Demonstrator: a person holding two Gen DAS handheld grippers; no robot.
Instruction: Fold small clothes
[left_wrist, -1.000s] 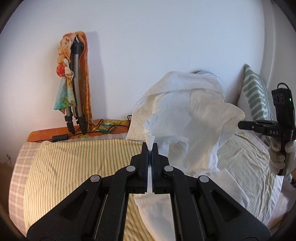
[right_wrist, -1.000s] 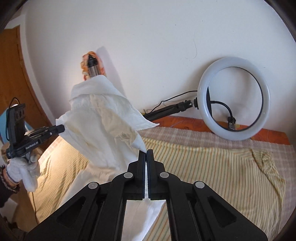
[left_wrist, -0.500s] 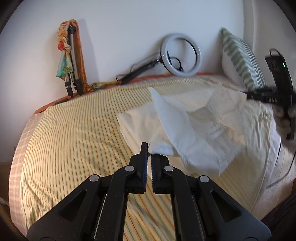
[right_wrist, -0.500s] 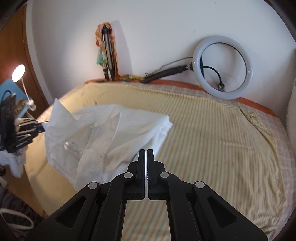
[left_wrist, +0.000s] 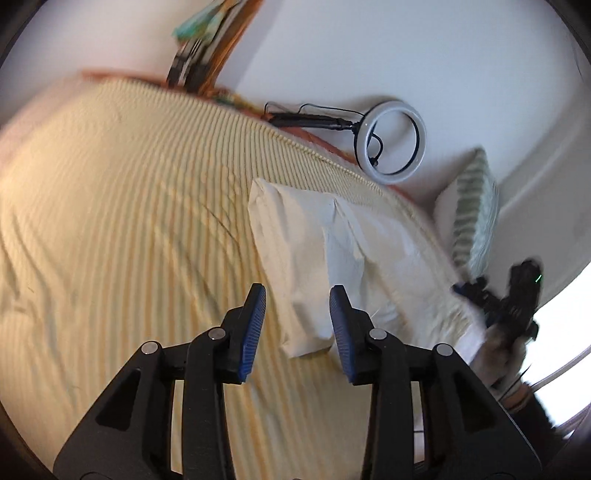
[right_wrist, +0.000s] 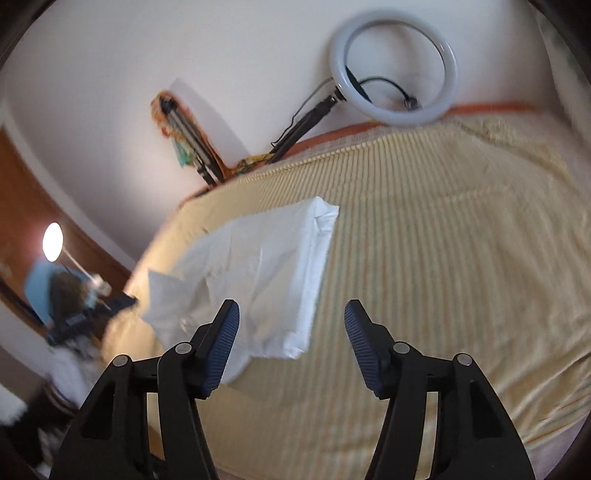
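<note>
A white garment (left_wrist: 332, 258) lies folded flat on the yellow striped bedspread (left_wrist: 129, 221). My left gripper (left_wrist: 297, 295) hovers over the garment's near corner, its jaws opening, and the blue pads do not touch the cloth. In the right wrist view the same garment (right_wrist: 266, 273) stretches away from my right gripper (right_wrist: 291, 314), whose jaws are opening wide above its near edge with nothing pinched. The right gripper (left_wrist: 513, 295) also shows blurred at the left wrist view's right edge, in a gloved hand.
A ring light (right_wrist: 393, 59) on a black arm leans against the white wall behind the bed. A tripod draped with a colourful cloth (right_wrist: 184, 144) stands in the corner. A green striped pillow (left_wrist: 476, 210) rests at the bed's head. A lit lamp (right_wrist: 53, 240) glows beside the bed.
Both grippers held the garment up by its edges, swung it down onto the bed, then let go. Their jaws went from shut to open and both views rolled.
</note>
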